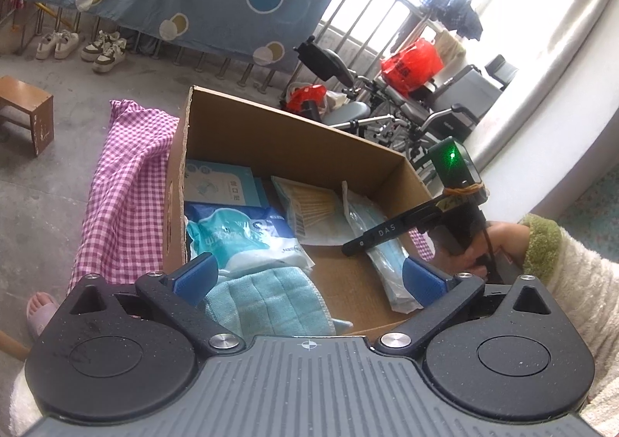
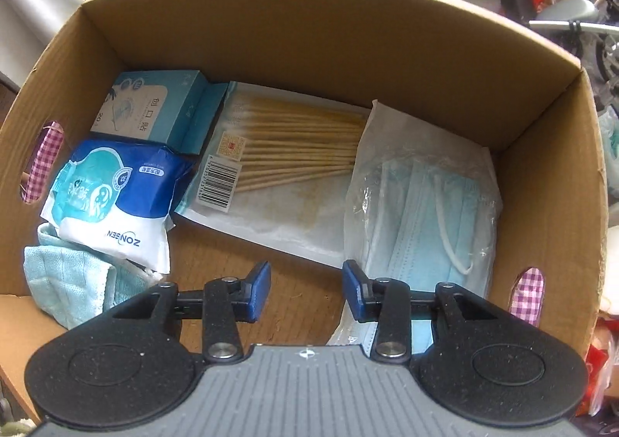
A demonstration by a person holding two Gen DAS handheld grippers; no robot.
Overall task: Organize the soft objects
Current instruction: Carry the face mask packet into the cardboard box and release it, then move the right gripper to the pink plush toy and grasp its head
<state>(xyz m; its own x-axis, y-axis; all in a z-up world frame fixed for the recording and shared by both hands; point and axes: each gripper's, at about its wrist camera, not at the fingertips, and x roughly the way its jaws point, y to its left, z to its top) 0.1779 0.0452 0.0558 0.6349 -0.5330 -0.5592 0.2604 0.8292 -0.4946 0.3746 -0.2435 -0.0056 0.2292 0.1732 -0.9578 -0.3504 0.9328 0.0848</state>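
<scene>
Both tools are over the open cardboard box, which holds all the soft items. The right gripper points steeply down into the box over bare cardboard floor, jaws parted with nothing between the pads; its right pad sits just above the near edge of the bagged face masks. The left gripper is at the near rim, jaws spread wide and empty, above the folded teal cloth. Judged step: tidying the contents, likely squaring the mask bag or the cloth. To do it well, approach the bag from its edge, close on film and masks together so the slick plastic does not slip, and avoid catching the ear loops. Contents: mask bag is clear, crinkled, lying flat against the right wall; the cotton swab packet lies flat in the middle, partly under the mask bag; the wet-wipe pack is puffy, blue and white, resting on the cloth at the left; a small teal carton stands in the far left corner.
</scene>
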